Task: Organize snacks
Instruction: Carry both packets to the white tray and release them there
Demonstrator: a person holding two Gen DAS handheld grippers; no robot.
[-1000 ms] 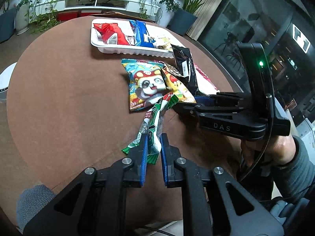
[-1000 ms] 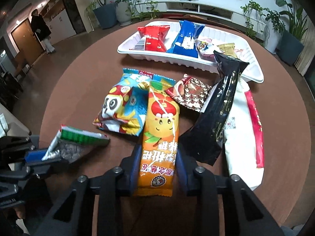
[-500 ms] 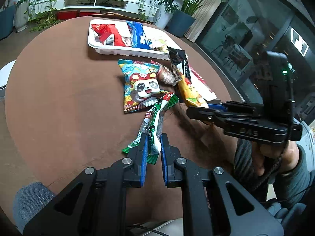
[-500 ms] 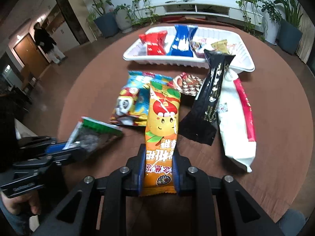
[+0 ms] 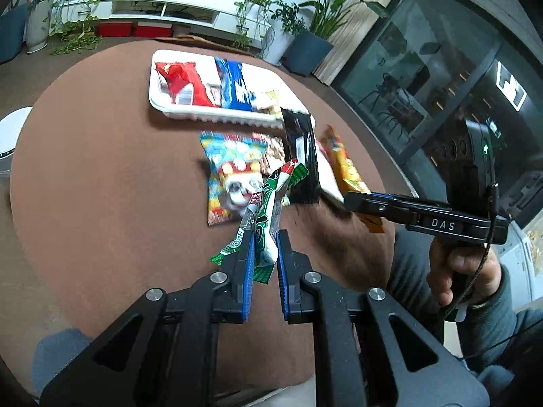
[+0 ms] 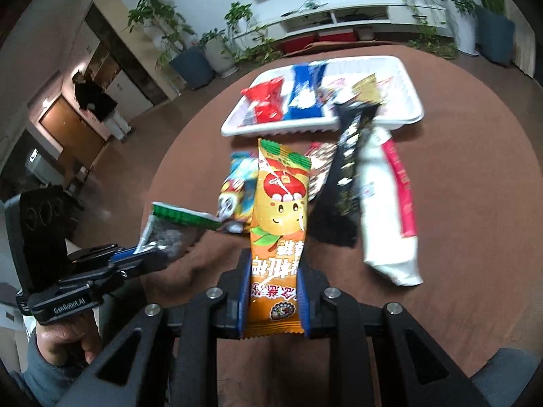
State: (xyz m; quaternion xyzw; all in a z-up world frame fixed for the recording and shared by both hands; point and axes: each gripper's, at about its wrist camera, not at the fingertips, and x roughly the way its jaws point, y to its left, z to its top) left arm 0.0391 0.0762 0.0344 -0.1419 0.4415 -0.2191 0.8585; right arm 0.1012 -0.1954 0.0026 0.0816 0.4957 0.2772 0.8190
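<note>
Snacks lie loose on the round brown table (image 6: pixel 475 203) and in the white tray (image 6: pixel 412 101) at its far side, which holds a red packet (image 6: pixel 266 103) and a blue packet (image 6: pixel 305 96). From the left, the left tongs (image 5: pixel 264 254) are clamped on a green-edged packet (image 5: pixel 268 217) lifted off the table, with a panda packet (image 6: pixel 237 186) on the table beyond it; the right tongs (image 6: pixel 273 300) are clamped on an orange packet (image 6: pixel 280 217). Further right lie a black packet (image 6: pixel 349 156), its far end propped on the tray rim, and a white packet with a pink stripe (image 6: pixel 387 210).
</note>
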